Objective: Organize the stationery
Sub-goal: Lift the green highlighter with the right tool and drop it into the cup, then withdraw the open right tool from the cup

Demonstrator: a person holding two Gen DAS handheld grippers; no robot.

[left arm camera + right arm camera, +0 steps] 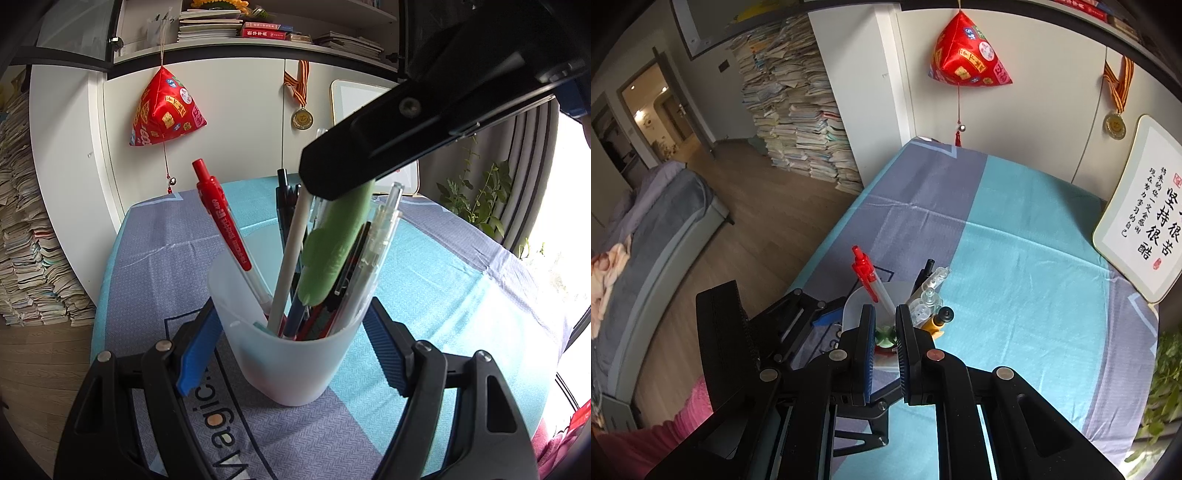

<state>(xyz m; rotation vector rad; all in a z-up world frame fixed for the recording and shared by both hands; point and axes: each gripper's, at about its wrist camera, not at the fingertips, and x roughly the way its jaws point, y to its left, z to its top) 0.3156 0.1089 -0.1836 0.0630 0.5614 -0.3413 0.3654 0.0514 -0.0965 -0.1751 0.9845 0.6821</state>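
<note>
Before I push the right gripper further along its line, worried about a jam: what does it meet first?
Probably the pen cup: the right gripper, shut on the green pen, points down into it among the other pens.

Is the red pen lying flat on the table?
No, the red pen stands tilted in the cup with the other pens.

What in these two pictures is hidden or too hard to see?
- Left wrist view: top of the green pen, covered by the right tool.
- Left wrist view: pen tips, blurred behind the frosted plastic cup wall.
- Right wrist view: most of the cup, hidden behind the right tool's fingers.
</note>
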